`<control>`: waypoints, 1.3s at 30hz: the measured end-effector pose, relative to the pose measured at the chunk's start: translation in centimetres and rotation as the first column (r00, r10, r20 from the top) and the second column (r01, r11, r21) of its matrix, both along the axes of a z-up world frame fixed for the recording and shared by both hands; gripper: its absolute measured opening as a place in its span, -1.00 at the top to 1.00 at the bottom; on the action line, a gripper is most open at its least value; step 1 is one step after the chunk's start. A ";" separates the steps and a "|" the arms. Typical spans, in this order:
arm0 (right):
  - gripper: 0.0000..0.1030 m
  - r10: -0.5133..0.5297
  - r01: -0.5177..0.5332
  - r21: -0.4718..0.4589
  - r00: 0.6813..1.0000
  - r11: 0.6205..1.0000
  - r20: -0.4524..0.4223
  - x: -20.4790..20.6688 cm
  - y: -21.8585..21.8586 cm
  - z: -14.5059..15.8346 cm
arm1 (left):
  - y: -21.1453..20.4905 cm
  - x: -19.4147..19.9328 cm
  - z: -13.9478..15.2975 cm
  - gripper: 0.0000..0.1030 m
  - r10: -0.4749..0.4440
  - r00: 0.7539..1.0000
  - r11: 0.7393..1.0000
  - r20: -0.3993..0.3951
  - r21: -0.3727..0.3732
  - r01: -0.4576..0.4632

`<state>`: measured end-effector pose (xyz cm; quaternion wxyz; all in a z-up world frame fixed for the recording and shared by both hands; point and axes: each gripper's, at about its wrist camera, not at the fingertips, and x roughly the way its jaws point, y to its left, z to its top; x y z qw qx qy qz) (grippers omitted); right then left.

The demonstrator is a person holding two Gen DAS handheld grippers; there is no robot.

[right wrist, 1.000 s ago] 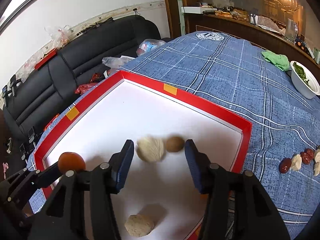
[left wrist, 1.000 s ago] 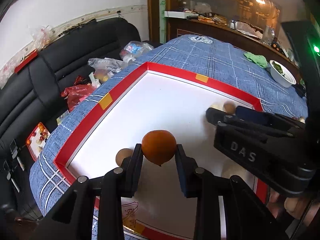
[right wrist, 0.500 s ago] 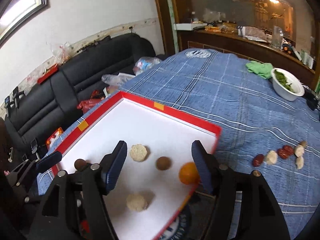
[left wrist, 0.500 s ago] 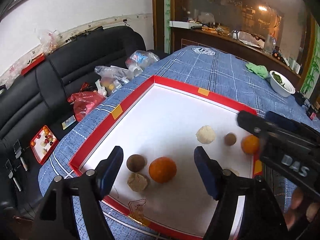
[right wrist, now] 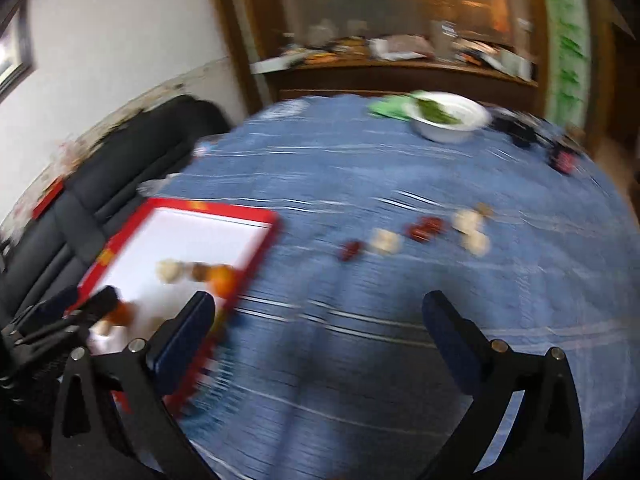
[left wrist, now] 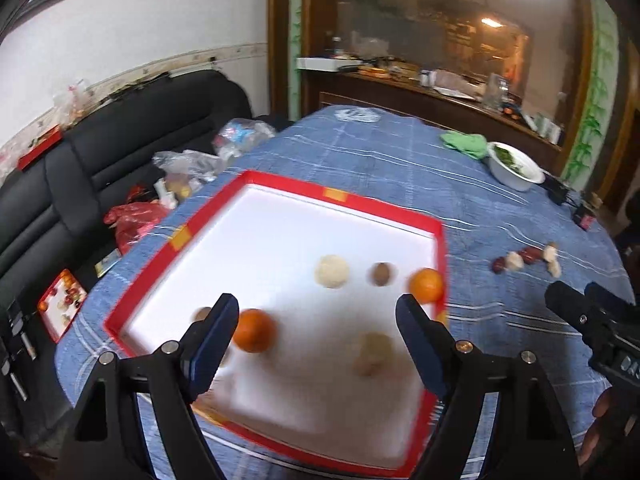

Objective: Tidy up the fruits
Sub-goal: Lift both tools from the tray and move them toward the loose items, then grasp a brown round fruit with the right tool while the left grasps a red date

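Fruit in tray: two oranges, one (left wrist: pixel 254 336) near the left front corner and one (left wrist: pixel 427 285) against the right wall; two pale round pieces (left wrist: pixel 331 271) and a small brown fruit (left wrist: pixel 380 274) lie between and behind them.
Fruit outside tray: a loose row of red and pale pieces (right wrist: pixel 386 241) on the blue tablecloth (right wrist: pixel 400 168), well apart from the tray's right edge.
Tray: white floor, red rim (left wrist: pixel 338 195), with much bare floor at the back.
Left gripper (left wrist: pixel 320 340): jaws wide, holding nothing, raised above the tray's front half.
Right gripper (right wrist: pixel 320 336): jaws wide, empty, pointed over the cloth toward the loose row; the view is blurred by motion.
Step in hand (judged): reach for a loose piece with the right gripper.
Method: descend straight over one piece, straddle it, close gently; the red pieces look small and likely to roll.
Edges: lift clear of the red rim on return.
Open room: the cloth around the row is bare; the white bowl (right wrist: pixel 446 118) stands far behind.
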<state>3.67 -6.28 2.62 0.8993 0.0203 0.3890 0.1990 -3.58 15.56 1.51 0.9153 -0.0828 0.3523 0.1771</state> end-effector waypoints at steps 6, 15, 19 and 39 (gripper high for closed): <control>-1.00 -0.139 0.138 -0.027 0.989 0.990 -0.044 1.3 -6.1 -1.8 | -4.3 1.6 -0.3 -0.57 -0.118 0.993 0.993 -0.018 0.021 0.119; -0.94 -0.171 0.168 -0.060 0.984 0.984 -0.044 4.1 -8.9 -3.5 | -9.0 4.2 -1.6 -0.57 -0.219 0.973 0.975 -0.071 0.032 0.222; -0.73 -0.170 0.166 -0.078 0.984 0.983 -0.050 6.8 -8.6 -4.1 | -10.2 5.5 -2.1 -0.57 -0.235 0.968 0.971 -0.086 0.023 0.238; 0.51 -0.148 0.134 -0.138 0.984 0.981 -0.097 12.8 -8.5 -6.8 | -13.0 14.2 -5.3 -0.56 -0.249 0.961 0.968 -0.120 -0.023 0.248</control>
